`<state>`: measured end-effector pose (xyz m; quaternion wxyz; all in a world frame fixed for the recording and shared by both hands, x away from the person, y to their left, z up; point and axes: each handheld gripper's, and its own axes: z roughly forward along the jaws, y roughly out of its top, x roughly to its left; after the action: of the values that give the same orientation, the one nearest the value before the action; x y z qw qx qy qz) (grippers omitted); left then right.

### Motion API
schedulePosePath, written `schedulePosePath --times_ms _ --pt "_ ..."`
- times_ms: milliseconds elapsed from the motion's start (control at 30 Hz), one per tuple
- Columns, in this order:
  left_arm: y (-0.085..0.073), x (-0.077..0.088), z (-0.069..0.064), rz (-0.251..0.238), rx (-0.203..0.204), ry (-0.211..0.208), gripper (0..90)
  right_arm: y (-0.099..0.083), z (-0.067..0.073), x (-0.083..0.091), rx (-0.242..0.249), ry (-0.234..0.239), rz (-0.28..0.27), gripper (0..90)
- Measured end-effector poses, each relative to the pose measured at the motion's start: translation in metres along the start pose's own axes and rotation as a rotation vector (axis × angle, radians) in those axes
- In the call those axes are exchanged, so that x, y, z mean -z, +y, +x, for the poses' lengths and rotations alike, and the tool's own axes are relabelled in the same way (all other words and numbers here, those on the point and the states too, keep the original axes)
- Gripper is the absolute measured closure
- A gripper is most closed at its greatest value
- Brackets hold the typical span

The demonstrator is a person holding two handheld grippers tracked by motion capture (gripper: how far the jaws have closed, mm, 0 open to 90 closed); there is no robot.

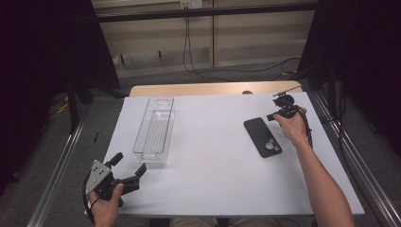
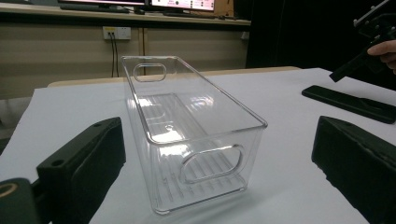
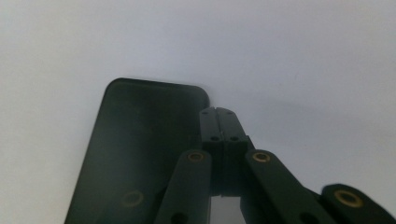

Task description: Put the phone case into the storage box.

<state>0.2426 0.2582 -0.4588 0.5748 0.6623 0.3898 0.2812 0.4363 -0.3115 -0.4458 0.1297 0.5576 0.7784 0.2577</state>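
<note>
Clear plastic bin apparently holds nothing; the left gripper gapes wide before it. Right gripper, pressed closed, hovers beside the black phone.

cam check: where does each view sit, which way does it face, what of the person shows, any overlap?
High view: above the person's side, looking forward and down on the table; both forearms, left gripper open, right gripper.
Left gripper view: low, between wide jaws, facing the clear bin.
Right gripper view: along shut jaws, tips by the black phone case corner.
Shared: phone case appears in all three; bin in high and left gripper views.
</note>
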Motion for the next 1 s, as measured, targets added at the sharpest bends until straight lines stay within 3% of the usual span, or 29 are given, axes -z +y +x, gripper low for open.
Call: schedulePosePath --times_ms 333,733,1000 --pt "0.0 0.0 -0.001 -0.003 0.004 0.009 2.9 0.008 0.003 -0.015 0.018 -0.055 0.032 90.0" --pt "0.0 0.0 0.0 0.004 -0.002 0.005 2.9 0.006 0.005 -0.03 -0.021 -0.062 0.06 90.0" --pt "0.0 -0.001 0.0 0.003 -0.004 0.0 2.9 0.008 0.009 -0.032 0.004 -0.057 0.049 90.0"
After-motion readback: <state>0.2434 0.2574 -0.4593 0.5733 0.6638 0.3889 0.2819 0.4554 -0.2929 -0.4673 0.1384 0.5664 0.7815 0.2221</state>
